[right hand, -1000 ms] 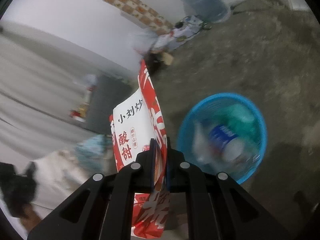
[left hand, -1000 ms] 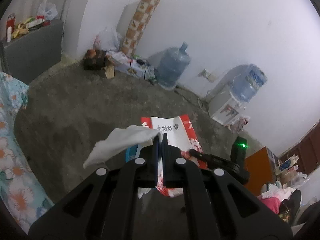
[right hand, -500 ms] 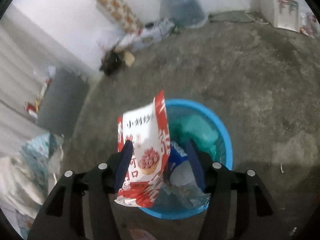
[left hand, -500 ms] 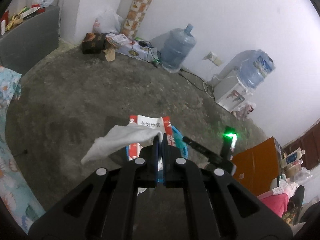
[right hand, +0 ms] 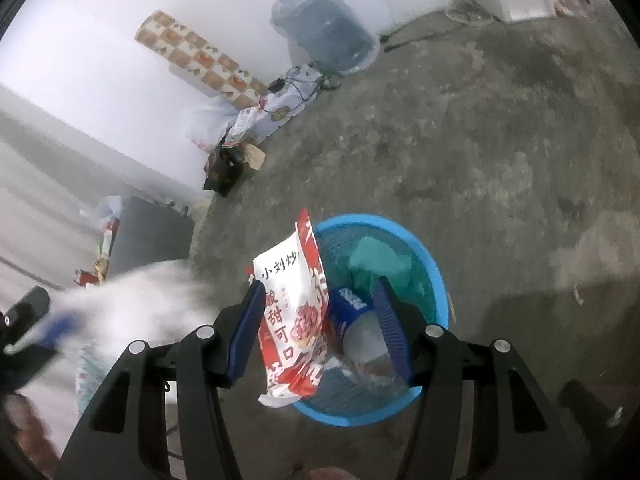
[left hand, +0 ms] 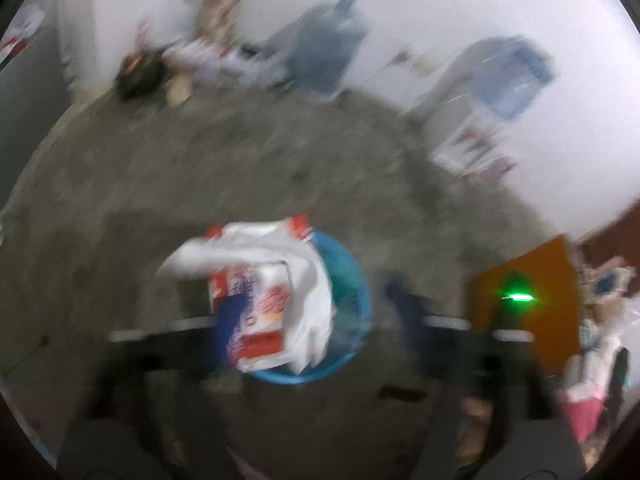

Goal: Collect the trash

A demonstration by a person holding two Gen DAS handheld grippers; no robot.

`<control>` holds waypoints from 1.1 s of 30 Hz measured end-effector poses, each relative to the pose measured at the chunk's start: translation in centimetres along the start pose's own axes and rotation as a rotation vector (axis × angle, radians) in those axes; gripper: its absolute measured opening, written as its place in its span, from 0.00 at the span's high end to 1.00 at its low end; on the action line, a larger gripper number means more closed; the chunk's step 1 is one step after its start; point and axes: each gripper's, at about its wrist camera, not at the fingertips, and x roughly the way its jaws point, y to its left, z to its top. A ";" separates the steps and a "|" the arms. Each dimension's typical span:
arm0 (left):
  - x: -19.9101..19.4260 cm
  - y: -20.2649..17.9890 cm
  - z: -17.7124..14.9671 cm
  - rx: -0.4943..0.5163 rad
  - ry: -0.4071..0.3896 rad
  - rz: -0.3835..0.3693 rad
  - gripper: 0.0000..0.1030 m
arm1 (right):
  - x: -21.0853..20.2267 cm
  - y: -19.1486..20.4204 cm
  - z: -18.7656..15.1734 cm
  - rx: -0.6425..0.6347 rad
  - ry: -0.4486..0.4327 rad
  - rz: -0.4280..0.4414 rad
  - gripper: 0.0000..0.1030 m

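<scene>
A blue basket [right hand: 434, 276] stands on the concrete floor, with a teal wad [right hand: 380, 256] and a blue-labelled bottle [right hand: 352, 304] inside. My right gripper [right hand: 322, 332] hangs open over its near rim. A red and white snack bag [right hand: 290, 312] stands loose between the fingers, beside the left pad, with its lower end at the rim. The left wrist view is blurred. There my left gripper [left hand: 316, 312] is opening above the basket [left hand: 352, 280]. A white tissue [left hand: 308, 280] floats free between the fingers, over the snack bag [left hand: 260, 304]. In the right wrist view the tissue [right hand: 140, 300] is a white streak left of the basket.
Two water jugs [right hand: 324, 36], a checked roll [right hand: 200, 60], bags and boxes [right hand: 276, 112] and a black bag [right hand: 224, 168] line the far wall. A grey cabinet [right hand: 148, 236] stands at the left, an orange box [left hand: 532, 292] at the right. Bare concrete lies right of the basket.
The right jaws opened and let the snack bag go; it now hangs at the basket rim. The left gripper dropped toward the basket, and its jaws spread off the tissue.
</scene>
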 end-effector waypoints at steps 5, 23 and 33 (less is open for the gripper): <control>-1.1 1.8 -1.1 -0.058 0.006 0.035 0.26 | -0.3 0.4 -0.4 -0.016 0.001 0.017 0.47; -28.9 4.7 -12.1 -0.085 -0.401 0.130 0.15 | -7.7 17.8 -5.4 -0.419 -0.053 0.186 0.34; -40.4 10.2 -24.8 -0.325 -0.570 0.492 0.09 | -14.8 31.3 -17.4 -0.795 -0.036 0.346 0.12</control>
